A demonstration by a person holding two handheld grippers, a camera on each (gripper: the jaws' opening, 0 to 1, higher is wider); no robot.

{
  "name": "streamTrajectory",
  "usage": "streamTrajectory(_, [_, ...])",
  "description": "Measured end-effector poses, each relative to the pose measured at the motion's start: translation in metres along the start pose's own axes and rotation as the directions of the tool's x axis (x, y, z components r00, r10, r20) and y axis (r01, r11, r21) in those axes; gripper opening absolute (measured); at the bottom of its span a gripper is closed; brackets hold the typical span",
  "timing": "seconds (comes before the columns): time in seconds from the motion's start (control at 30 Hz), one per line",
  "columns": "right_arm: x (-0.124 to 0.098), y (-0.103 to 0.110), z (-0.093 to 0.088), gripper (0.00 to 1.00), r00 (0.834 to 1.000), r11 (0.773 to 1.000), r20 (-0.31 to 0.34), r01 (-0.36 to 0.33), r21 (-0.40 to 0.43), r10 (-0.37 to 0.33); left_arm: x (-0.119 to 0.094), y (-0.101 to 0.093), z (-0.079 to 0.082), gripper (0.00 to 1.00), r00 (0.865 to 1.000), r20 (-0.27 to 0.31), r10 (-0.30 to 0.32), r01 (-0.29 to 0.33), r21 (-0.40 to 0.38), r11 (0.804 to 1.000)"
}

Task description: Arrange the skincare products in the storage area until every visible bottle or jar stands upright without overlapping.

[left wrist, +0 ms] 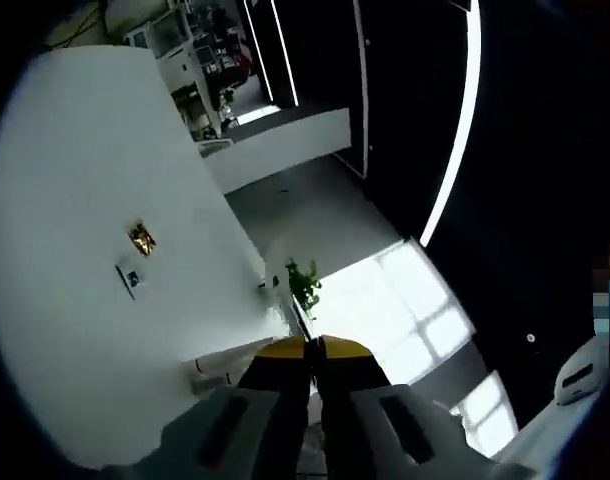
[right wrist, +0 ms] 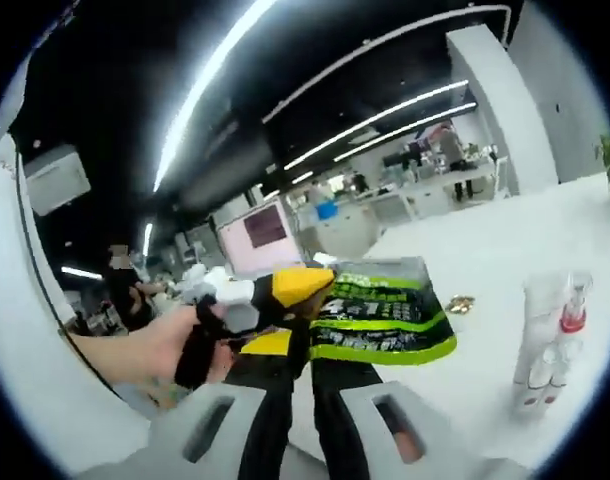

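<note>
jaws of the left hand-held gripper (left wrist: 313, 352) sit pressed together at the bottom of the left gripper view, yellow-tipped, with nothing between them. just past their tips stands a small green plant (left wrist: 304, 285) at the edge of the white worktop (left wrist: 75, 200). farther off, to the left of the jaws, a small gold-coloured object (left wrist: 141, 238) and a pale card (left wrist: 130, 279) lie on that worktop, close together but apart.

in the right gripper view the right hand-held gripper (right wrist: 307, 345) also has its jaws closed, nothing gripped. just beyond and to the left comes the left hand-held gripper (right wrist: 303, 288), held by a hand (right wrist: 145, 350), its yellow tip touching a green and black packet (right wrist: 383, 312) that lies right ahead of the jaws. to the right of the jaws, clear skincare bottles (right wrist: 550, 340), one red-capped, stand upright on the white worktop (right wrist: 505, 240). a small gold object (right wrist: 460, 303) lies beyond the packet.
</note>
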State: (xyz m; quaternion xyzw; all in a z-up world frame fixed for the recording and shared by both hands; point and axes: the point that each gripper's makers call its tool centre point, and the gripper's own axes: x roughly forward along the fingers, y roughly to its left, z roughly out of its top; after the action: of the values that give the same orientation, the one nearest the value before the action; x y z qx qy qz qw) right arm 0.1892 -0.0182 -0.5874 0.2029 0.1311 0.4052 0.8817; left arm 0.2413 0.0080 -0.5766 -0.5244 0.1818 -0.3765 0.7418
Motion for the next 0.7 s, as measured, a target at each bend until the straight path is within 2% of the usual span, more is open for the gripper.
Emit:
streamTrajectory(0.03, [-0.003, -0.004, 0.003, 0.10, 1.000, 0.993, 0.031, -0.002, 0.117, -0.002, 0.000, -0.006, 0.000, 0.00, 1.000, -0.009, -0.022, 0.022, 0.004, 1.000])
streamTrajectory(0.1, [-0.009, -0.015, 0.013, 0.17, 0.993, 0.974, 0.112, -0.004, 0.226, -0.022, 0.000, -0.016, -0.005, 0.00, 0.997, -0.050, -0.055, 0.056, 0.016, 0.998])
streamTrajectory(0.17, [-0.016, -0.023, 0.021, 0.18, 0.984, 0.948, 0.174, -0.022, 0.318, -0.036, 0.000, -0.023, -0.011, 0.00, 0.992, -0.091, -0.085, 0.087, 0.026, 0.996])
streamTrajectory(0.2, [-0.020, -0.024, 0.024, 0.17, 0.980, 0.942, 0.195, -0.035, 0.335, -0.033, 0.001, -0.025, -0.014, 0.00, 0.991, -0.104, -0.086, 0.090, 0.033, 0.995])
streamTrajectory(0.23, [-0.025, -0.030, 0.028, 0.16, 0.974, 0.933, 0.218, -0.021, 0.358, -0.062, 0.001, -0.025, -0.015, 0.00, 0.990, -0.110, -0.085, 0.089, 0.034, 0.995])
streamTrajectory(0.27, [-0.026, -0.030, 0.029, 0.15, 0.972, 0.933, 0.225, -0.024, 0.358, -0.061, 0.002, -0.025, -0.023, 0.00, 0.985, -0.147, -0.087, 0.093, 0.032, 0.995])
streamTrajectory(0.33, [-0.032, -0.033, 0.033, 0.13, 0.966, 0.918, 0.243, -0.017, 0.396, -0.087, 0.004, -0.025, -0.028, 0.00, 0.982, -0.162, -0.099, 0.103, 0.020, 0.994])
streamTrajectory(0.4, [-0.039, -0.037, 0.032, 0.11, 0.963, 0.921, 0.243, 0.011, 0.390, -0.114, 0.006, -0.025, -0.033, 0.00, 0.978, -0.179, -0.109, 0.113, 0.014, 0.993])
streamTrajectory(0.47, [-0.045, -0.046, 0.026, 0.08, 0.960, 0.893, 0.217, 0.063, 0.447, -0.176, 0.010, -0.022, -0.041, 0.00, 0.972, -0.210, -0.102, 0.108, 0.015, 0.994])
streamTrajectory(0.53, [-0.050, -0.047, 0.021, 0.04, 0.959, 0.897, 0.204, 0.091, 0.434, -0.196, 0.014, -0.016, -0.048, 0.00, 0.968, -0.241, -0.075, 0.085, 0.029, 0.996])
streamTrajectory(0.57, [-0.053, -0.050, 0.019, 0.03, 0.953, 0.891, 0.201, 0.118, 0.438, -0.225, 0.015, -0.013, -0.051, 0.00, 0.966, -0.252, -0.064, 0.074, 0.032, 0.997])
streamTrajectory(0.63, [-0.056, -0.053, 0.016, 0.03, 0.944, 0.873, 0.204, 0.140, 0.468, -0.260, 0.021, -0.006, -0.056, 0.01, 0.969, -0.245, -0.035, 0.046, 0.040, 0.998])
streamTrajectory(0.7, [-0.059, -0.058, 0.014, 0.02, 0.935, 0.852, 0.206, 0.152, 0.501, -0.288, 0.025, 0.002, -0.057, 0.01, 0.979, -0.206, -0.006, 0.029, 0.109, 0.994])
